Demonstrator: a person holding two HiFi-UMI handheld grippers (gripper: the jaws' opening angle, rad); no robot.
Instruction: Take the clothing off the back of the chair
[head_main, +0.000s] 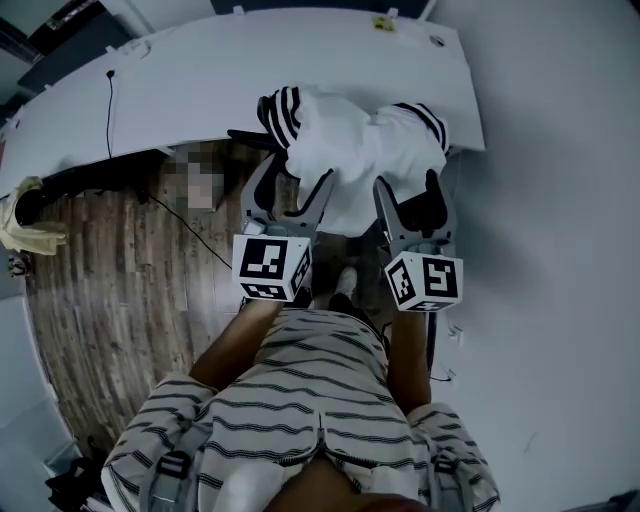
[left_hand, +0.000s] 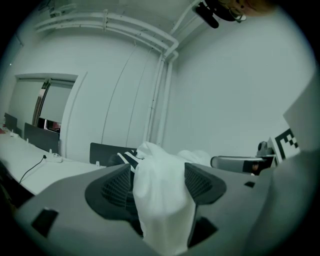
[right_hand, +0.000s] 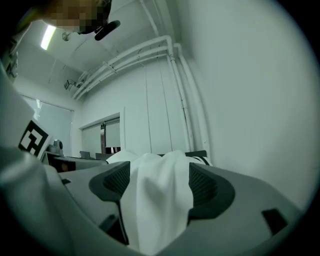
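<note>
A white garment (head_main: 345, 145) with black-striped cuffs lies bunched at the near edge of the white table (head_main: 200, 90), and part of it hangs down toward me. My left gripper (head_main: 295, 182) stands open around the left side of its hanging part. The right gripper (head_main: 410, 190) stands open around the right side. In the left gripper view a fold of the white garment (left_hand: 160, 205) hangs loosely between the spread jaws of the left gripper (left_hand: 159, 182). In the right gripper view the garment (right_hand: 155, 200) lies the same way between the wide jaws of the right gripper (right_hand: 160, 182). The chair itself is mostly hidden.
A black cable (head_main: 109, 110) runs across the table and down to the wooden floor (head_main: 110, 300). A yellowish cloth (head_main: 25, 232) lies at the far left. A white wall (head_main: 560, 200) stands close on the right. A dark armrest-like bar (head_main: 250, 137) pokes out left of the garment.
</note>
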